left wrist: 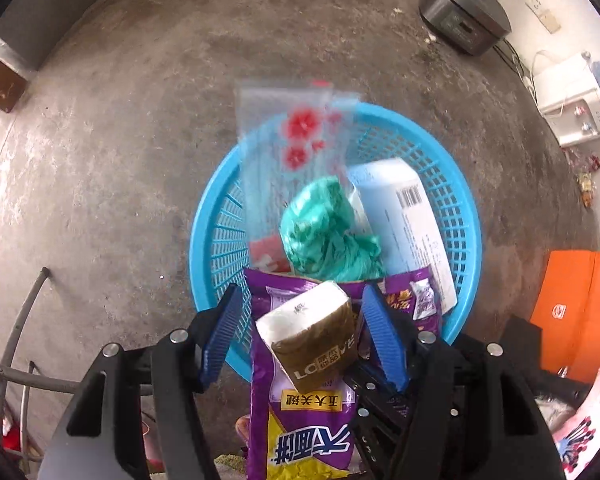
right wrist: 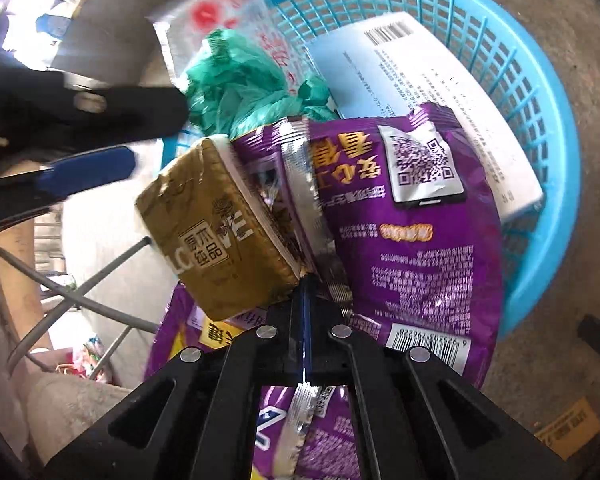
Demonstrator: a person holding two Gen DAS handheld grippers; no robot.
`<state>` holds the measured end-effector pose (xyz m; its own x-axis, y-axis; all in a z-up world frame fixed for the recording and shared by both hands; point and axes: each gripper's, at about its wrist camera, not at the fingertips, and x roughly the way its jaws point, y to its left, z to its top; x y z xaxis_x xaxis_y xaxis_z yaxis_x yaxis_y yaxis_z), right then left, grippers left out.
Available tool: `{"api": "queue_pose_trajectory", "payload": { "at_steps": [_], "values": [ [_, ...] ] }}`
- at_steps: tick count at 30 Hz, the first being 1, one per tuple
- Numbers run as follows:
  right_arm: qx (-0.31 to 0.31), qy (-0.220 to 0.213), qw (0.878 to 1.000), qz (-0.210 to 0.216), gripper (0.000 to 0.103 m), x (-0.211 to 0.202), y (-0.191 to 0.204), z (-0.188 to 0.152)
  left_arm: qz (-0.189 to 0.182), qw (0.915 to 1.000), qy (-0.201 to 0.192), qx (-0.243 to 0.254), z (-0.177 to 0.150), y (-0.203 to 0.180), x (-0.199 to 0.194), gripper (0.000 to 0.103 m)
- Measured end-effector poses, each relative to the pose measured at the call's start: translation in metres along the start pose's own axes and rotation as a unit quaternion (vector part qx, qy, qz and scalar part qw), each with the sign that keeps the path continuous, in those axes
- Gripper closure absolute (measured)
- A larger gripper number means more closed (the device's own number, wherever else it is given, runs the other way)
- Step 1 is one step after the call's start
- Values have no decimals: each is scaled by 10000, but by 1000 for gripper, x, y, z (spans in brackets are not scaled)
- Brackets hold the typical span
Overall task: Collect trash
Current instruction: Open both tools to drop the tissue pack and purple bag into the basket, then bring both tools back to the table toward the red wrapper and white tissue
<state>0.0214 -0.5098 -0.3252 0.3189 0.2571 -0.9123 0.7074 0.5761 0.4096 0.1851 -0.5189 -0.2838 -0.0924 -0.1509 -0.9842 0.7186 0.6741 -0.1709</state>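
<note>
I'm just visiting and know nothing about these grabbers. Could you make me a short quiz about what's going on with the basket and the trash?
1. True or false: the blue basket is empty.
2. Which gripper has its jaws apart: left or right?
3. What colour is the crumpled bag in the basket?

Key
1. False: it holds a white box, a green bag and more.
2. Left: the left gripper stands open around a brown tissue pack; the right gripper is pinched shut on the purple snack bag.
3. Green.
</note>
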Motion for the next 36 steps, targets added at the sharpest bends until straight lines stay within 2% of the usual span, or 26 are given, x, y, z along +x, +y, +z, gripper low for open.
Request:
{"api": "queue_pose_trajectory", "payload": {
  "at_steps": [4,9,16,20,24,30,36],
  "values": [
    [-170,125,9993,-314,103,18,6,18,-124,9976,-609,-299,13,9,-43,43],
    [-124,437,9966,-692,103,47,7,35,-280,9914,-1281,21,17,8,-110,42],
    [-14,756,9903,-1164,103,83,10,55,-451,9821,-1797,349,-4,17,-182,42],
    [151,800,9894,-1205,103,92,12,72,-418,9798,-1916,392,-24,23,-205,42],
    [174,440,9931,-1071,103,75,20,68,-508,9783,-1974,368,-44,35,-227,42],
    [212,-284,9982,-489,91,34,29,59,-567,9715,-2272,364,-79,48,-260,42],
    [522,-976,9938,-120,85,-14,27,40,-654,9632,-2579,381,-115,59,-290,41]
  ]
}}
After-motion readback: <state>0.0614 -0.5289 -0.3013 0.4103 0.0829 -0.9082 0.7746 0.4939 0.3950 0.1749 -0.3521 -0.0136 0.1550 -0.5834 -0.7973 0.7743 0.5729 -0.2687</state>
